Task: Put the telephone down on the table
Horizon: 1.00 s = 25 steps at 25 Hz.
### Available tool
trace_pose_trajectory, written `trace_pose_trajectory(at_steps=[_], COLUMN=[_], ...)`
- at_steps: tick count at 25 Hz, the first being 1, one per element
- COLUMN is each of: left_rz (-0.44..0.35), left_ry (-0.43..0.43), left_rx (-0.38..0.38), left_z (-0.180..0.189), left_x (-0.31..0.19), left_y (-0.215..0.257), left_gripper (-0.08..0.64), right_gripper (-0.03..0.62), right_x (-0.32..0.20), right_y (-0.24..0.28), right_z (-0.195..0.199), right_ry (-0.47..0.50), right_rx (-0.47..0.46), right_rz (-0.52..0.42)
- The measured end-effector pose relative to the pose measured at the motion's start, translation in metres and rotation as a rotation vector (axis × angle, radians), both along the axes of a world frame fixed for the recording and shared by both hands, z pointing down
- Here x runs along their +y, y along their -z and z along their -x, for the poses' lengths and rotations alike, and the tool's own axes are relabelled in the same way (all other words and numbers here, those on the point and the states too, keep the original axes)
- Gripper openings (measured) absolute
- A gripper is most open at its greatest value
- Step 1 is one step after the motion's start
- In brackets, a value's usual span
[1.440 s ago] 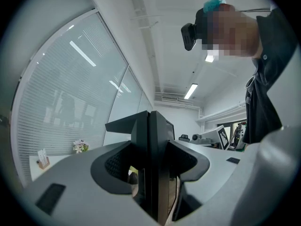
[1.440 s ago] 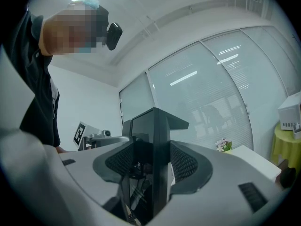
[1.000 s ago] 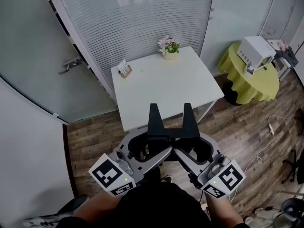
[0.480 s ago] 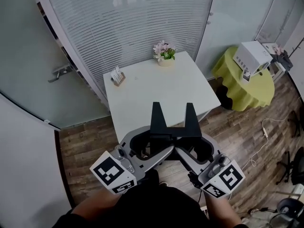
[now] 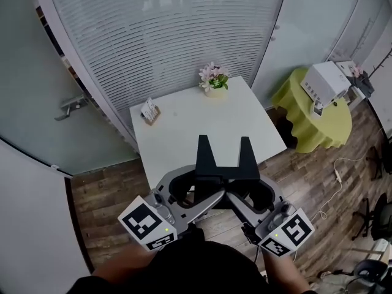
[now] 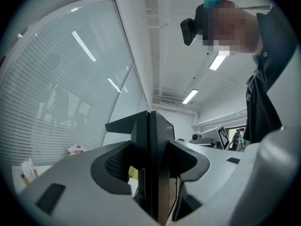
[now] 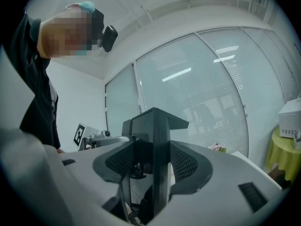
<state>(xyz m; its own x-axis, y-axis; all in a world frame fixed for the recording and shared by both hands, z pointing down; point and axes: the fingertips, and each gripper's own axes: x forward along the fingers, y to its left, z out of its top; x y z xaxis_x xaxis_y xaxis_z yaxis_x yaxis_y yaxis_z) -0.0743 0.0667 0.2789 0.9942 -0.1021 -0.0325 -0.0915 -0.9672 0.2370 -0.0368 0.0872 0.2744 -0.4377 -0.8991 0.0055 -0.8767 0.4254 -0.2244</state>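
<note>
A black telephone (image 5: 223, 162) with two upright prongs hangs in front of my body, over the near edge of the white square table (image 5: 184, 124). My left gripper (image 5: 195, 190) and right gripper (image 5: 251, 192) clamp its base from either side, both held level. In the left gripper view the grey jaws (image 6: 150, 160) close round the black telephone (image 6: 151, 128). The right gripper view shows the same grip, with the telephone (image 7: 153, 125) standing between the jaws of the right gripper (image 7: 150, 163). The telephone's underside is hidden.
A pot of pink flowers (image 5: 213, 79) stands at the table's far edge and a small card holder (image 5: 149, 111) at its far left corner. A glass wall with blinds runs behind. To the right stands a round yellow-green table (image 5: 309, 124) bearing a white appliance (image 5: 327, 82). A cable (image 5: 334, 179) lies on the wood floor.
Both grippers have carried the telephone forward toward the white table, whose near edge now lies under the prongs. The grip has not changed.
</note>
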Motion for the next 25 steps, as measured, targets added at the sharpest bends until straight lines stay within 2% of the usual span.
trace_pose_trajectory(at_steps=[15,25], left_rz=[0.004,0.012], left_ry=[-0.034,-0.012], left_rx=[0.006,-0.009], left_z=[0.006,-0.015], left_x=[-0.072,-0.097], left_y=[-0.009,-0.016], left_gripper=[0.245,0.245], right_gripper=[0.256,0.256], right_x=[-0.071,-0.097], right_y=[-0.009,-0.017], right_z=[0.007,-0.015], right_ry=[-0.032,-0.006], right_rx=[-0.003,-0.023], right_rz=[0.023,0.035])
